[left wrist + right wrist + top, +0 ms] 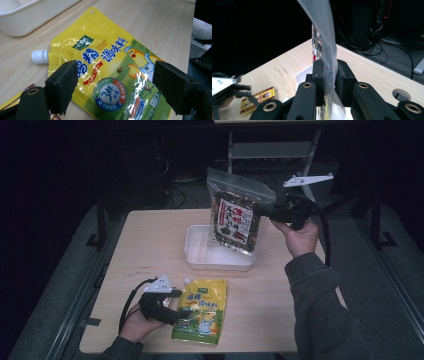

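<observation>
Above the white tray, we hold a clear zip bag of dried mix in the air, its lower edge hanging over the tray's right end. Our right gripper is clamped on the bag's right side; in the right gripper view the two black jaws pinch the clear film flat between them, and the print on the bag shows there edge-on, too thin to read. The right hand grips the tool from below, and part of that tool merges with the dark background.

Nearer us than the tray, a yellow seasoning pouch with a white screw cap lies flat on the wooden table. Our left gripper rests at the pouch's left edge, its jaws standing wide apart with the pouch's printed face between them in the left gripper view, the pads pressing on nothing. Whether they touch the pouch we cannot tell.

Left of the pouch, a small red and yellow packet lies half hidden behind the left gripper, its label too small to make out.
</observation>
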`<state>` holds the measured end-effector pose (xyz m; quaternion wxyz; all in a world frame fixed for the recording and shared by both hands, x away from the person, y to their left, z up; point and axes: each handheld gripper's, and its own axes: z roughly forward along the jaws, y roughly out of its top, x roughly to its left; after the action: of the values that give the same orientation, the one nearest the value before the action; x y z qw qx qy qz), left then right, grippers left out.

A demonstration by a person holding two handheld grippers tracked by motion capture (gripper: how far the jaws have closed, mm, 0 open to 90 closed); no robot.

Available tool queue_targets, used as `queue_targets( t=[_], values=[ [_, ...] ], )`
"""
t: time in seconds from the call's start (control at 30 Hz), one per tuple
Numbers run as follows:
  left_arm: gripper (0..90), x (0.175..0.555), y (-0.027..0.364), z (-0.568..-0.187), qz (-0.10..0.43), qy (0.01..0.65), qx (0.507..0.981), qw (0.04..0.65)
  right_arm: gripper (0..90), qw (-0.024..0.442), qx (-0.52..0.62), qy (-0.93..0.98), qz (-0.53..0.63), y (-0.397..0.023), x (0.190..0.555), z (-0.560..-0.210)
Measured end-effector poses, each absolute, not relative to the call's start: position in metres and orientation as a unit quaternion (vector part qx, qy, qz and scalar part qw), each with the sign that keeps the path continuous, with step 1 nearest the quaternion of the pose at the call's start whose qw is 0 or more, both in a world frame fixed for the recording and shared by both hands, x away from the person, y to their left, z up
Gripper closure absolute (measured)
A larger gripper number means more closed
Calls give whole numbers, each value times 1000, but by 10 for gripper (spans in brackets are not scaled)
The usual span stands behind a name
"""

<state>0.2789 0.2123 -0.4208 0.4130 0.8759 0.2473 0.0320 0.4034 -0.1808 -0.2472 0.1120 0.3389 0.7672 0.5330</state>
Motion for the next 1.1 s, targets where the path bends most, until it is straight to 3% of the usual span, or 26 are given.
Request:
queue_targets(
  t=[0.43,1.1],
  values=[
    [199,279,219,-420,34,252,873,417,788,156,377,749,522,-161,424,-264],
    [199,280,224,-421,35,264,868,419,787,153,392,746,515,-163,437,-294]
  ],
)
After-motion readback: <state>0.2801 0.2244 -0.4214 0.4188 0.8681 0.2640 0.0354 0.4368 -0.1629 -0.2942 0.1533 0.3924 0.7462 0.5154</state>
